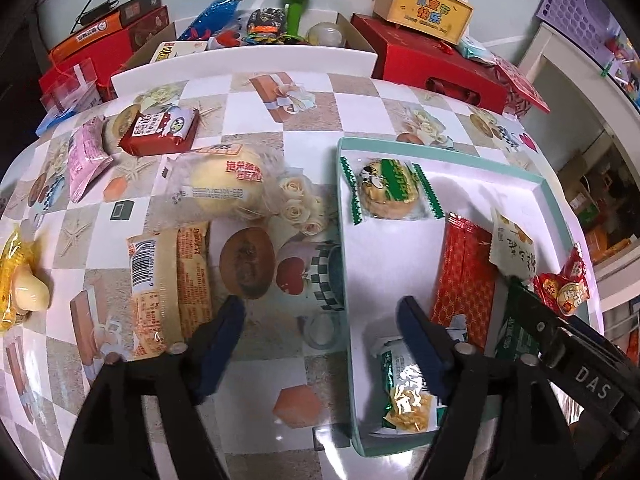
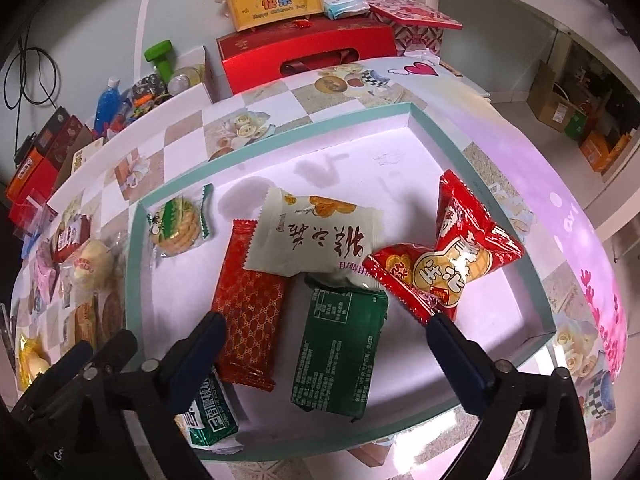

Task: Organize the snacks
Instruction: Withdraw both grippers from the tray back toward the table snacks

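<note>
A shallow tray point(image 2: 532, 264) with a mint-green rim is placed on a table point(image 1: 360, 100) covered with a patterned checked cloth. Several snacks are already laid inside it: a round biscuit in a green-edged wrapper point(image 2: 176, 226) in the far left corner, a long red packet point(image 2: 248, 304), a cream packet point(image 2: 312, 236) that lies partly over the red one, a dark green packet point(image 2: 340, 348) and two small red snack bags point(image 2: 452, 256) against the right wall of the tray. A green and white packet point(image 2: 208, 408) is seen at the near left corner.

The right gripper point(image 2: 324, 348) is held over the tray with its jaws wide apart; nothing is clamped, and the dark green packet lies between and below the fingers. The left gripper point(image 1: 324, 316) is also spread wide and empty. One of its fingers point(image 1: 224, 340) is over the cloth, the other is over the near left part of the tray, just above the green and white packet, so the tray rim passes between them.

Outside the tray, on the left, other snacks are still left on the cloth: a beige packet with a barcode point(image 1: 168, 292), a pale round bun in a clear wrapper point(image 1: 224, 188), a red carton point(image 1: 160, 130), a pink packet point(image 1: 86, 160) and a yellow packet point(image 1: 20, 280) at the table edge. Behind the table, red gift boxes point(image 1: 436, 64), a yellow box with a handle point(image 1: 424, 10), a green dumbbell point(image 1: 296, 4) and a blue bottle point(image 1: 212, 14) are crowded together.
</note>
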Motion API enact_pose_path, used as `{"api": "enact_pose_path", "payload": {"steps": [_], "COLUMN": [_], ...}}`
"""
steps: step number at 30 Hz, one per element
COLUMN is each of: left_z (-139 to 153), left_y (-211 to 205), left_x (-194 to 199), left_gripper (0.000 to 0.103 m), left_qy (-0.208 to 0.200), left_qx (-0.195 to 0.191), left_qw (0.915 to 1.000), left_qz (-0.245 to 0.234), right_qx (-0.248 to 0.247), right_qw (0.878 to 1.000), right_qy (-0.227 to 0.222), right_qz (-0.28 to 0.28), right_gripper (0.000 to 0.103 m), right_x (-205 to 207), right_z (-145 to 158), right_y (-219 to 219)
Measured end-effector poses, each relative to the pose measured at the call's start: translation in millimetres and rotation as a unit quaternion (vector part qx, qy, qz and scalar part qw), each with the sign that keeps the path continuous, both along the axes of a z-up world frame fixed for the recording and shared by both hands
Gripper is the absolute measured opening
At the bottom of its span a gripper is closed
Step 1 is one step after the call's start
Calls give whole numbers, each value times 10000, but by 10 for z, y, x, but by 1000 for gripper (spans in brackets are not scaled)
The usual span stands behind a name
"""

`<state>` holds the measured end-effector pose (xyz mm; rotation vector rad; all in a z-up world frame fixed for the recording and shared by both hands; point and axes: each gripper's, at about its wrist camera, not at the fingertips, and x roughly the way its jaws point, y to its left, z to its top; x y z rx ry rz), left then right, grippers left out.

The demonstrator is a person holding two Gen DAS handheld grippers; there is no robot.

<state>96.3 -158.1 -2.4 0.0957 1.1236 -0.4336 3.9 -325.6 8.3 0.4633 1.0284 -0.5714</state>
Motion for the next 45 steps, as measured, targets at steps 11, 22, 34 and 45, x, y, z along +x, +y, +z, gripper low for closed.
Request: {"api": "enact_pose_path", "payload": {"steps": [11,22,34,45], "left_z": [30,102,356,562], "left_y": [96,216,698,1450], "left_x": [61,118,270,468], "left_gripper": [99,99,99,99], "left_qy": [-184,-493,-691,-1003], "left_qx": [-150,-387,-335,-748], "left_qw": [9995,9980,9970,9909], "left_qz": [185,114,32,501], "right_qx": [-138,-64,-105,-46], "right_qw": [9989,9970,9956,9957], "right_qy": [-428,-765,-882,-626], "right_qz": [-109,23,308,685], "right_gripper": [103,103,103,103], "right_x": [-43,-3,117,322], "right_z": [71,137,191,124], "right_y": [-31,20,209,558]}}
